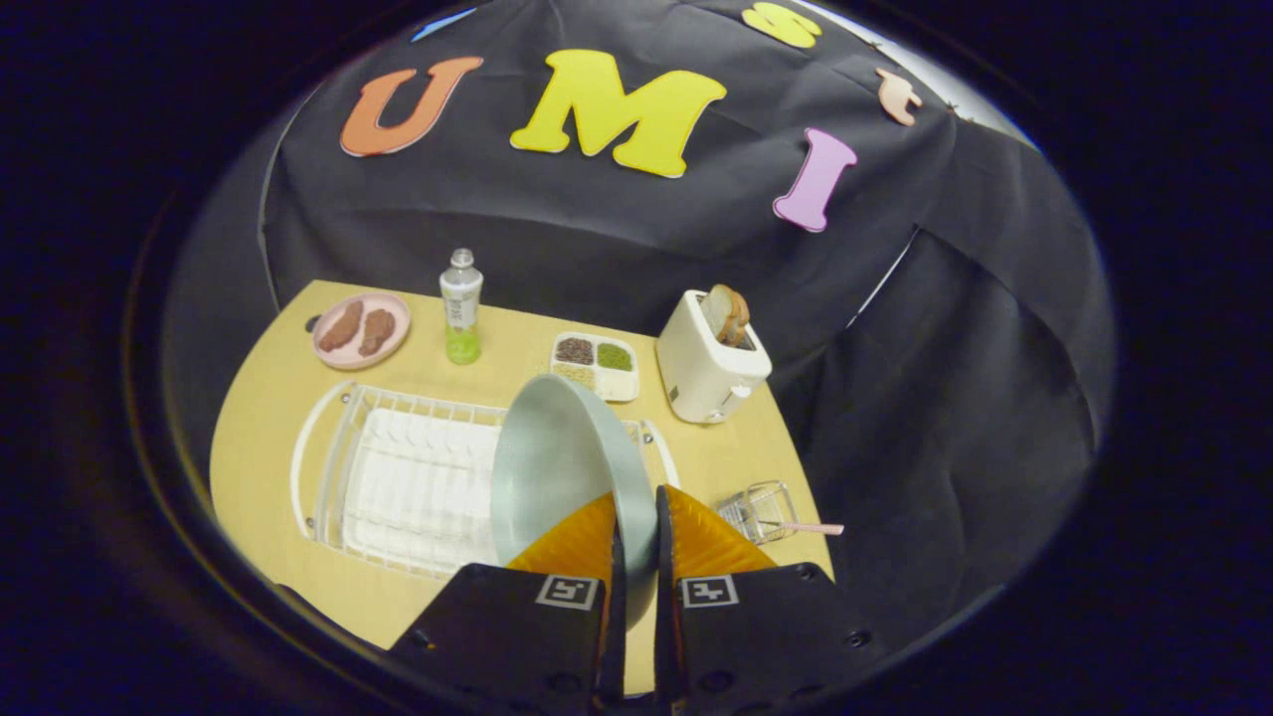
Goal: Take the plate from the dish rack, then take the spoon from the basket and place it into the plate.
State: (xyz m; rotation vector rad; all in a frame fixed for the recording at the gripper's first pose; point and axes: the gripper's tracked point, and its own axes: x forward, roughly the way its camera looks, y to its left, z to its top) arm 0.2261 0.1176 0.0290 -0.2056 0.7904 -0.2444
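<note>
**Plate pinched by its rim above the rack**

The gripper point(636, 517) is clenched on the plate point(557, 467): its two fingers stand nearly together, one on each face of the plate's near rim, and both press on it. The plate is grey-green and stands on edge, tilted, its hollow face turned toward the left finger. It rises from the fingertips up over the right end of the dish rack point(398, 487); whether its far edge touches the rack's wires cannot be told.

The dish rack is white wire with a ribbed white tray under it, lying lengthwise on the yellow table point(269, 418), just ahead of the fingers and to their left. Its slots to the left of the plate hold nothing.

Just to the right of the fingers sits a small clear wire basket point(758, 509) near the table's right edge. The spoon point(811, 528) lies in it with its pink handle sticking out to the right, past the basket's rim.

Beyond the rack, along the back of the table, stand a pink dish point(360, 330) with two brown pieces of food, a clear bottle point(461, 305) with green liquid at its bottom, a white divided tray point(595, 364) with dark, green and pale fillings, and a white toaster point(708, 366) with bread poking out of its top
</note>
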